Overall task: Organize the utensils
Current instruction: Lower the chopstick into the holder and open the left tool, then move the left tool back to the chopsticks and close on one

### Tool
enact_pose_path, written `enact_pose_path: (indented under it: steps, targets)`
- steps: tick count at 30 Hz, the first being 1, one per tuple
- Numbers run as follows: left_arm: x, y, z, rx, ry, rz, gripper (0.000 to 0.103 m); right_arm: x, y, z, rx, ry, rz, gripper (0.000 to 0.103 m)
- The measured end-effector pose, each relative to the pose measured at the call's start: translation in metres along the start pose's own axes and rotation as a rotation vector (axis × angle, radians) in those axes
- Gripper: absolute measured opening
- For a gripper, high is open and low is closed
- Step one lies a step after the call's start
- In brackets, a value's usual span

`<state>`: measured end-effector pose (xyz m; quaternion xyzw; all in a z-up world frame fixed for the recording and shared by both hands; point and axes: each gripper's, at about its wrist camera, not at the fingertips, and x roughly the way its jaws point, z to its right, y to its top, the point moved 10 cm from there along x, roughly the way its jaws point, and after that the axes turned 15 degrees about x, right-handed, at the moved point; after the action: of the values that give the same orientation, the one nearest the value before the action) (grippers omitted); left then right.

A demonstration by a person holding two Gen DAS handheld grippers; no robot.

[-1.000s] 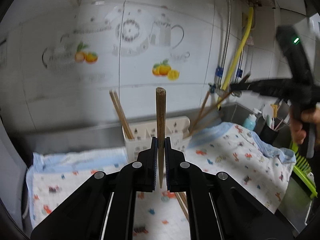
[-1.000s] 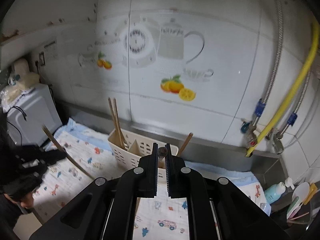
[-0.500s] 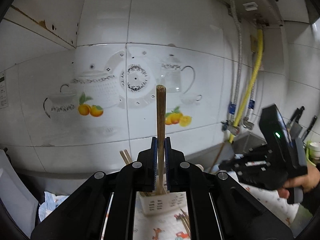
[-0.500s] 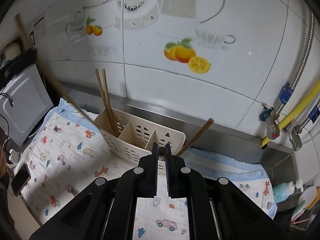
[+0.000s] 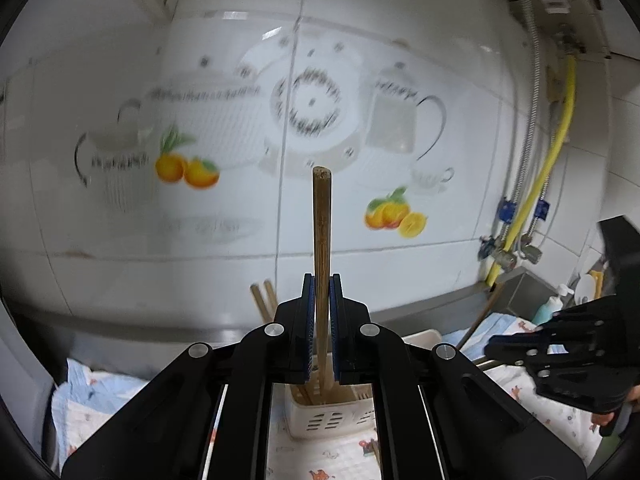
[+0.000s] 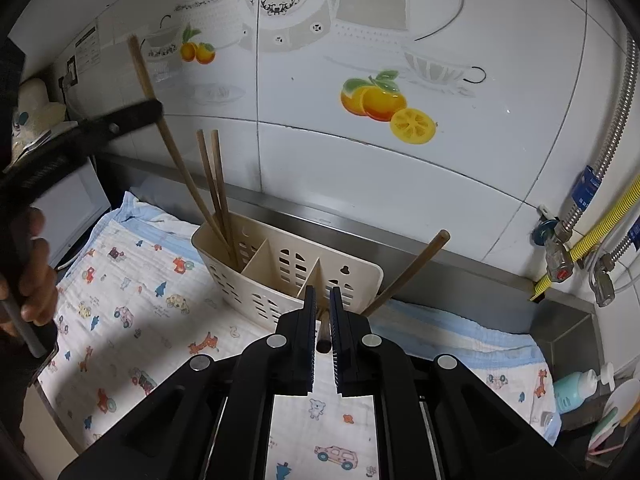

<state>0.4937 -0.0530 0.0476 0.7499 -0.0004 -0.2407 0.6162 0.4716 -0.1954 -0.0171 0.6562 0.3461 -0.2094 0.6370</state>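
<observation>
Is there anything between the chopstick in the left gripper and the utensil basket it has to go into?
Nothing visible. The chopstick in the left gripper already dips into the basket's left compartment, beside two chopsticks standing there.

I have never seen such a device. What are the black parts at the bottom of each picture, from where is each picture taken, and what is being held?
No robot: a person carries two hand-held grippers, each with a camera looking along its two fingers. One picture comes from the left gripper, the other from the right gripper. The left one is shut on a wooden chopstick and lowers its tip into the left section of a cream utensil basket, where two chopsticks already stand. The right gripper pinches another stick, seen end-on. A further chopstick leans by the basket's right end. The basket stands on a printed cloth.
</observation>
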Motion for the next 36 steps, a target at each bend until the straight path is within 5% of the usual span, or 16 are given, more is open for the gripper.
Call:
enact_pose_path:
  steps: [16, 28, 36]
  targets:
    - [0.029, -0.030, -0.012, -0.043, -0.007, -0.102, 0.007, -0.056, -0.014, 0.004, 0.056, 0.036, 0.133, 0.025]
    - [-0.011, -0.032, -0.015, -0.051, 0.007, -0.078, 0.009, -0.061, -0.115, -0.007, 0.096, 0.077, 0.103, 0.026]
    - [-0.055, -0.072, -0.004, -0.071, -0.010, -0.112, 0.009, -0.029, -0.194, -0.009, 0.146, 0.079, 0.024, 0.026]
